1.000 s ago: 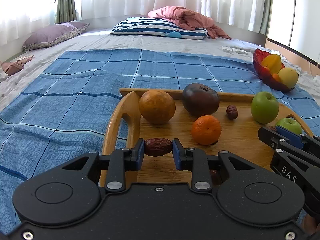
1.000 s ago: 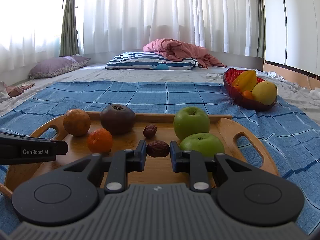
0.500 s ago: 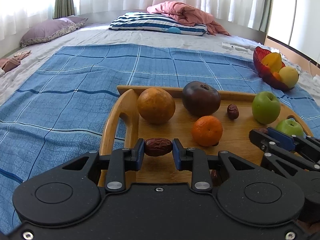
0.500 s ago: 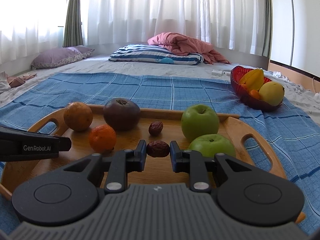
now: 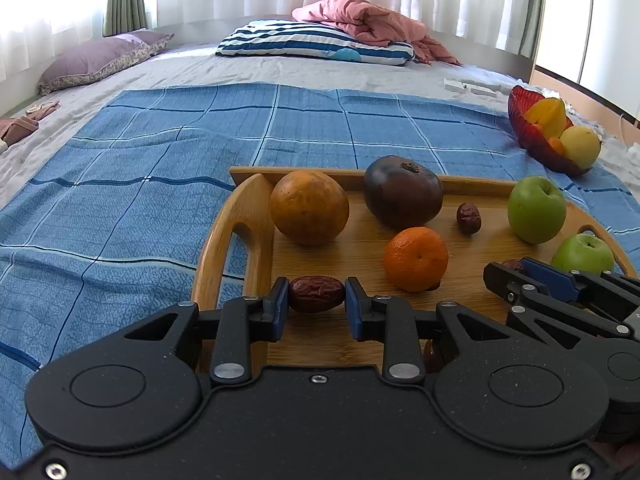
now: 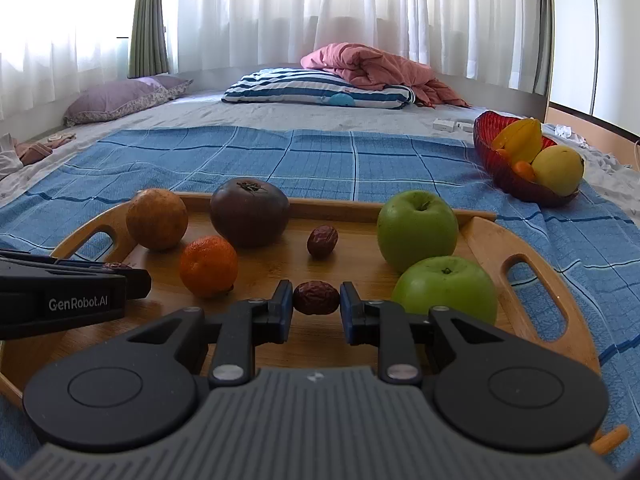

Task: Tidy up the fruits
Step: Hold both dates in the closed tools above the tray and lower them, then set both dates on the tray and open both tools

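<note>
My left gripper (image 5: pixel 317 300) pinches one red date (image 5: pixel 317 294); my right gripper (image 6: pixel 316 303) pinches another (image 6: pixel 316 298). On the wooden tray (image 6: pixel 486 236): two green apples (image 6: pixel 417 230) at two o'clock, one tangerine (image 6: pixel 208 266), a third date (image 6: pixel 322 241) at twelve.

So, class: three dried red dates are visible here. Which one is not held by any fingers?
The loose date lying on the tray between the dark fruit and the far green apple; the others are gripped.

Both wrist cameras sit low and close over the wooden tray (image 5: pixel 240 236), facing up the bed; both share its fruit.
</note>
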Tool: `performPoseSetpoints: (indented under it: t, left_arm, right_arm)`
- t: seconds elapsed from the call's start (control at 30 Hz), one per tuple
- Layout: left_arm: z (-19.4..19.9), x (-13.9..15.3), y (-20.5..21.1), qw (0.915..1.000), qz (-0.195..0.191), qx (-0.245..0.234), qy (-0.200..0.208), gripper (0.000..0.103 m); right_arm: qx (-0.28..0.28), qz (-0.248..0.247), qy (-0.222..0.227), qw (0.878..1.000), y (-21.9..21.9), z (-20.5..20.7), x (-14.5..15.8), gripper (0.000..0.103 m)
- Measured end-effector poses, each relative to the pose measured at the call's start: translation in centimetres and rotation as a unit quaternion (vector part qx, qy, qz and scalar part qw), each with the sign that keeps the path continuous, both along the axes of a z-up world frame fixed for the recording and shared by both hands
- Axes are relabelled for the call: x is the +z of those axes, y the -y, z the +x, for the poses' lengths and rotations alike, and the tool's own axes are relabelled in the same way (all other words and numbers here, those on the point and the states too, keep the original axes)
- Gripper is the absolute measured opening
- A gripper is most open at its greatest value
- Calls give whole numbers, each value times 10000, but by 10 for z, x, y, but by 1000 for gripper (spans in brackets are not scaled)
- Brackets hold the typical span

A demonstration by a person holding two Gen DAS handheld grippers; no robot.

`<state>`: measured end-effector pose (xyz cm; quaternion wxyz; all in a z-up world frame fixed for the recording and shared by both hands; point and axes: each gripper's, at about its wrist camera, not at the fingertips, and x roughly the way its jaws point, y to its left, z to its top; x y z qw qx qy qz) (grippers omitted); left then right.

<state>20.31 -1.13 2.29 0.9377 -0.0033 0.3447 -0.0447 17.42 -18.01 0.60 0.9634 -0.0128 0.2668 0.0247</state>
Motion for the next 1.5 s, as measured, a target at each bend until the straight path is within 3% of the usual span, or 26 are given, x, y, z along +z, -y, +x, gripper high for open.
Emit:
performPoseSetpoints:
  t: [1.13, 1.37, 1.5]
  left_arm:
    - [2, -4, 7, 9998, 197, -2, 45, 30]
    - [0, -4, 8, 9998, 192, -47, 35, 40]
    - [-1, -3, 10, 9998, 166, -86, 24, 47]
  right_arm:
    - [-15, 26, -148, 9999, 0, 6, -5, 32]
    - [-31, 13, -57, 10000, -1, 3, -4, 33]
    - [-27, -51, 11, 10000, -3, 0, -3, 45]
